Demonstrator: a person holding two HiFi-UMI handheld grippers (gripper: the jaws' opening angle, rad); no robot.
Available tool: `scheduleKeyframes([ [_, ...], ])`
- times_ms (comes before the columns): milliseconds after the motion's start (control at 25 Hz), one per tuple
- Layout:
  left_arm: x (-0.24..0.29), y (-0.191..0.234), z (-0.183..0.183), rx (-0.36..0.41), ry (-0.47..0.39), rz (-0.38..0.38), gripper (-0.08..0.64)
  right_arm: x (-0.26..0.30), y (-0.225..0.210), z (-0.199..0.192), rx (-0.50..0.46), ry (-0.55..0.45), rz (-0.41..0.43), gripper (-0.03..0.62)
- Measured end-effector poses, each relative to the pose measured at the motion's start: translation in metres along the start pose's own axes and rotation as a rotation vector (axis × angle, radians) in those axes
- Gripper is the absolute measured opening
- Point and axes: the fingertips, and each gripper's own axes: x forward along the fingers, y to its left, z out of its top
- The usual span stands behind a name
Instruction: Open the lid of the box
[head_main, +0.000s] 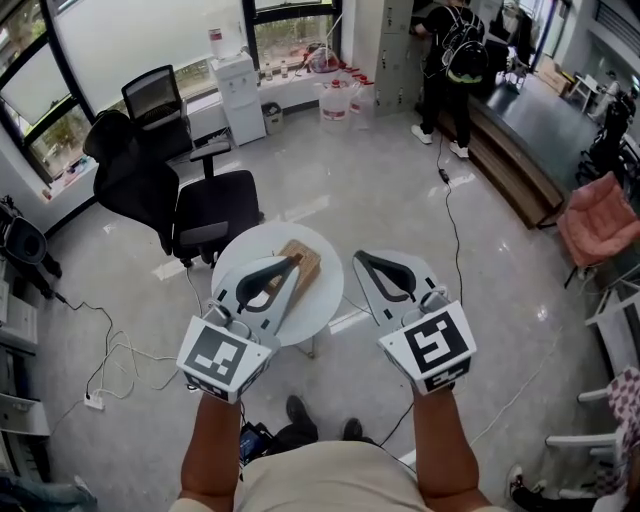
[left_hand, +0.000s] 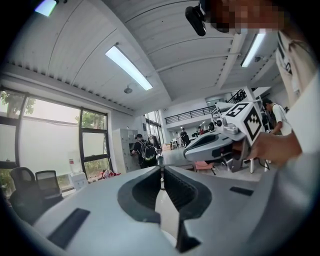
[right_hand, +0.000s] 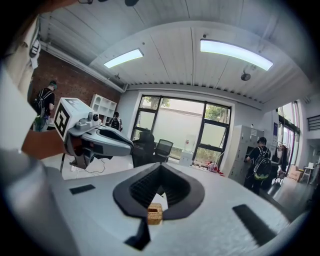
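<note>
Showing square markers, left hand-held gripper, right hand-held gripper, closed

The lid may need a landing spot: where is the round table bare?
The white table is bare left of the box, toward the black chair, and on the strip by its right rim. The left claw hides the near part. Only the box's spot is taken.
</note>
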Motion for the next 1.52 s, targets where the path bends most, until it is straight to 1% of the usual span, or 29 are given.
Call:
scheduleKeyframes([
  [280, 0.010, 0.037, -0.008, -0.007, 0.004, -0.032, 0.023, 0.036, -0.006, 0.000, 0.004, 0.019, -0.039, -0.008],
  [480, 0.012, 0.068, -0.011, -0.019, 0.026, -0.025, 0.023, 0.062, -0.009, 0.005, 0.007, 0.030, -0.057, -0.008],
  [640, 0.016, 0.087, -0.020, -0.007, -0.006, -0.065, 0.023, 0.083, -0.012, 0.008, 0.003, 0.033, -0.077, -0.008],
  [720, 0.015, 0.100, -0.018, -0.015, -0.004, -0.056, 0.023, 0.094, -0.011, 0.010, 0.002, 0.036, -0.078, -0.008],
  [920, 0.021, 0.120, -0.032, -0.047, 0.024, -0.053, 0.023, 0.119, -0.016, 0.008, 0.000, 0.052, -0.052, -0.008],
  [1040, 0.035, 0.135, -0.047, -0.029, 0.013, -0.045, 0.023, 0.140, -0.032, 0.001, 0.000, 0.052, -0.030, -0.008],
  [1320, 0.068, 0.173, -0.074, -0.035, 0.060, 0.025, 0.023, 0.200, -0.064, -0.007, -0.006, 0.029, 0.063, -0.008],
  [1520, 0.090, 0.189, -0.091, -0.069, 0.084, 0.060, 0.023, 0.229, -0.083, -0.021, -0.001, 0.041, 0.107, -0.008],
])
